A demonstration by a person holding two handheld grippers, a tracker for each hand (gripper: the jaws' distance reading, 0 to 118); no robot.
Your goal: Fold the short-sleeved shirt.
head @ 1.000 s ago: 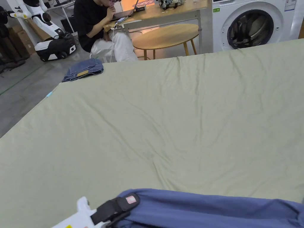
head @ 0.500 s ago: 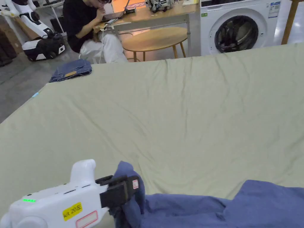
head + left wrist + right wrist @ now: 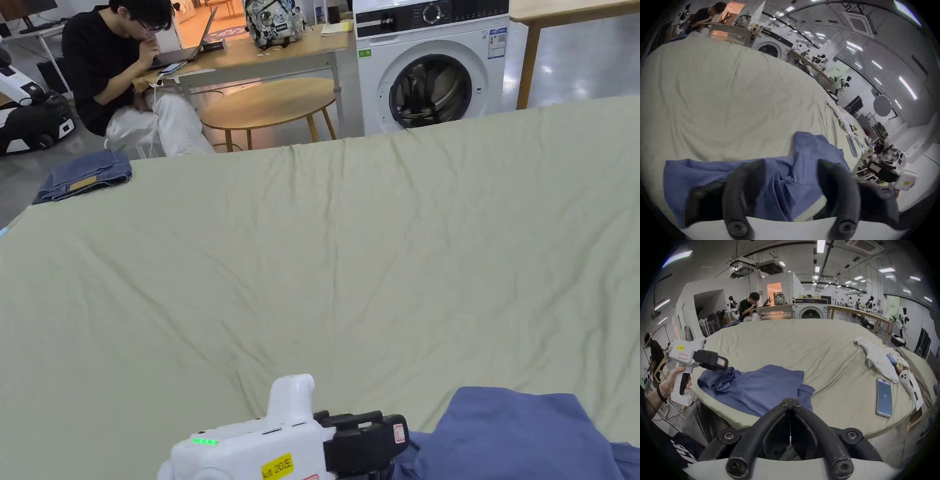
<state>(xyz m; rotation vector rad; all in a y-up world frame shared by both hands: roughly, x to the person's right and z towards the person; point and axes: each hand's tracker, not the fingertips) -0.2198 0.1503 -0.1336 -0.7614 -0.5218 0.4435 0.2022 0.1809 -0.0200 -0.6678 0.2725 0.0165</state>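
Right gripper [image 3: 790, 402]: jaws pressed together at the tips, nothing visibly between them, poised at the near edge of the blue shirt [image 3: 760, 389]. Left gripper [image 3: 790, 175]: jaws spread wide over bunched shirt cloth, not pinching it. The shirt lies crumpled at the near edge of the green-sheeted bed [image 3: 350, 250]. Right of the shirt: one phone [image 3: 884, 397], one heap of white clothes [image 3: 878, 360]. Far left of it: one folded pair of jeans [image 3: 84, 177]. Beyond the bed: one washing machine [image 3: 431, 62], one seated person [image 3: 119, 69].
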